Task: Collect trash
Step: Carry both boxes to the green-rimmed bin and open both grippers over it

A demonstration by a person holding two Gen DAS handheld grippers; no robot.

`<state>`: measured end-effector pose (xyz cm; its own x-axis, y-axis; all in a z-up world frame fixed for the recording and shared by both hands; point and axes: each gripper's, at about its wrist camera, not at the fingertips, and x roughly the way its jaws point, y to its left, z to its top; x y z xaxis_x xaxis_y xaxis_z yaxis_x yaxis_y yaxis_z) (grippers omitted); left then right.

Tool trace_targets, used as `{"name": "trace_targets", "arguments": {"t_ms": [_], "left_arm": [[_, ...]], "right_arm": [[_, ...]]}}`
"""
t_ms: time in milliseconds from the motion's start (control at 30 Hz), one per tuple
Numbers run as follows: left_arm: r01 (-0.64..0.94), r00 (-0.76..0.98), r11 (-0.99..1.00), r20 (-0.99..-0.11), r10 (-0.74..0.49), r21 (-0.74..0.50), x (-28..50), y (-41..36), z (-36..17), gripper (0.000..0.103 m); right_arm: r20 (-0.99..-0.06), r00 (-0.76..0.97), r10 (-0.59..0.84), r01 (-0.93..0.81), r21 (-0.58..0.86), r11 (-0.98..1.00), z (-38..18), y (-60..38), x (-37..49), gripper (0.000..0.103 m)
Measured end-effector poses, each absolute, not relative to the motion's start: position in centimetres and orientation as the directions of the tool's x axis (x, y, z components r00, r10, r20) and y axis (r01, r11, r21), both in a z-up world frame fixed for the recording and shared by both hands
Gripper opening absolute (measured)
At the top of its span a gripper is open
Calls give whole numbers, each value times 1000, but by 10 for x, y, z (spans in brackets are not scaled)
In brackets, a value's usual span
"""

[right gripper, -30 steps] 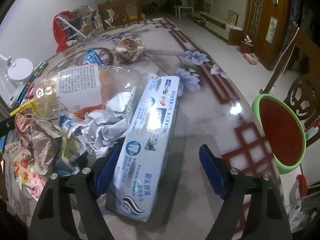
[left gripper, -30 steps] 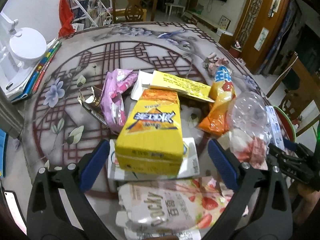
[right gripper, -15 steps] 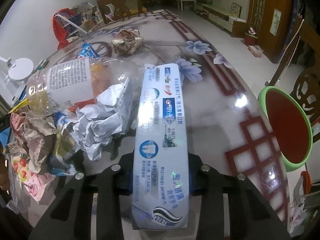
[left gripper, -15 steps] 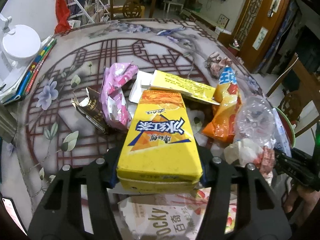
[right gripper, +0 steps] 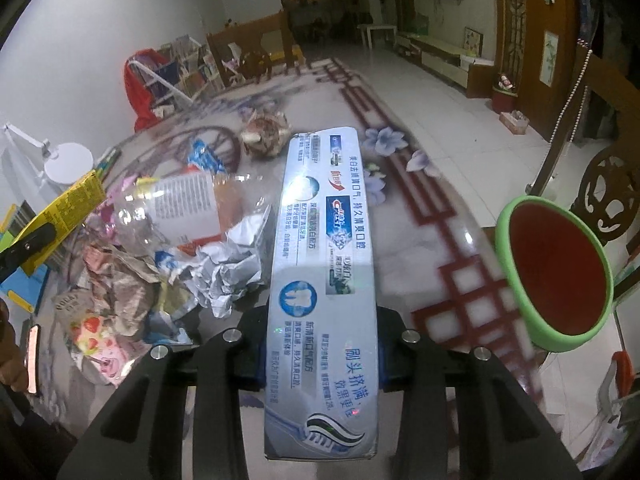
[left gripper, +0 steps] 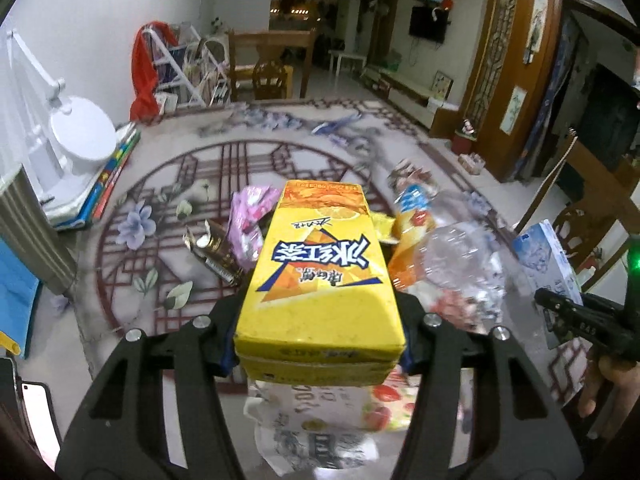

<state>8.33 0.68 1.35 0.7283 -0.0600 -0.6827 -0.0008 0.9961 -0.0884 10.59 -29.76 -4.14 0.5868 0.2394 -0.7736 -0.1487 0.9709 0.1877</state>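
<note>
Left wrist view: left gripper, fingers clamped on yellow drink carton, raised above the desk. Still lying there, left to right: pink wrapper, orange snack bag, clear plastic bottle. Right gripper, fingers clamped on toothpaste box, lifted; green-rimmed bin far right. Collection barely begun, judging by the heap.

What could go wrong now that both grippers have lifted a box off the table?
The long pale-blue toothpaste box is clamped near one end by the right gripper, so it may pivot or slip. The yellow drink carton in the left gripper could crush. The green-rimmed bin is narrow.
</note>
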Motion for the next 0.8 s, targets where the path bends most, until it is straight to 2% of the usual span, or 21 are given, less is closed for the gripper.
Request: {"name": "trace_targets", "arguments": {"t_ms": [367,800], "left_arm": [[139,740,980,-643,-198,-141,80,-55,41,54],[406,632,886,-630,-451,-226,123,-210,43,54]], "right_arm": [[-735,643,214,-95,201,975,-10,-357,96,35],[-724,680,115,85,234,969,10,-480,104,35]]}}
